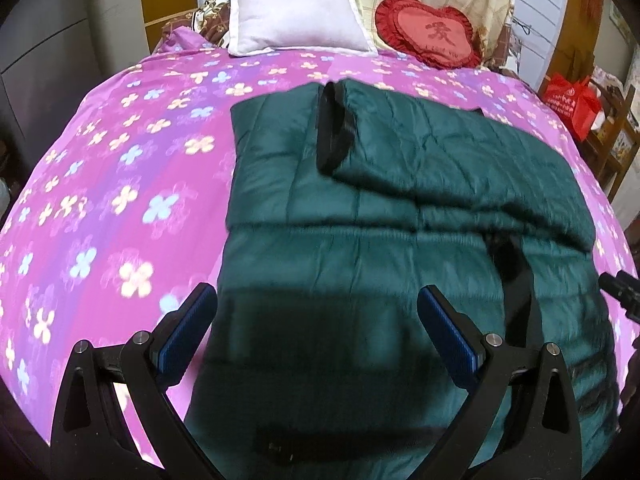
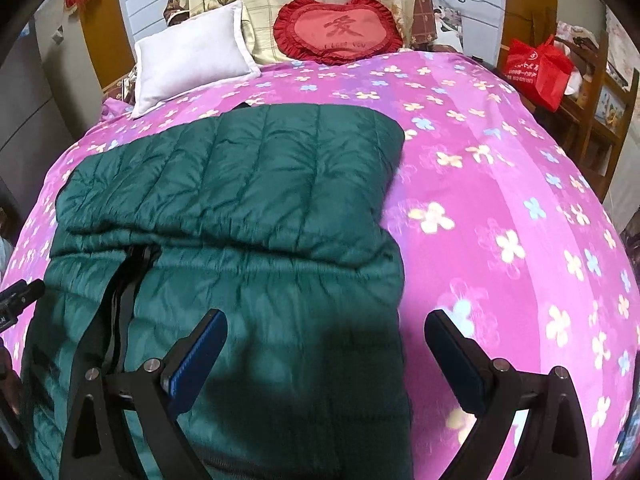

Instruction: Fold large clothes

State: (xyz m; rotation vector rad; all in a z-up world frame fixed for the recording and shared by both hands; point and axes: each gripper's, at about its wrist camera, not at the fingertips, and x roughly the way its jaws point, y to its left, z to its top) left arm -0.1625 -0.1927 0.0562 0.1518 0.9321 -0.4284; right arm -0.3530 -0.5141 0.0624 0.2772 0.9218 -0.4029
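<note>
Dark green quilted jacket (image 1: 360, 208), sleeves folded across, on the pink floral bedspread (image 1: 120, 160). Left wrist view: left gripper (image 1: 316, 320) above near hem, jaws wide, empty. Right wrist view: right gripper (image 2: 326, 344) likewise, over the jacket's right edge. Next, probably: grasp hem, fold toward far white pillow (image 2: 188, 52).

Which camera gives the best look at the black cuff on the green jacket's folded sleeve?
The left wrist view. There the black cuff lies in plain sight on top of the green jacket, near its far end. The right wrist view shows the same jacket, but the cuff cannot be made out there.
</note>
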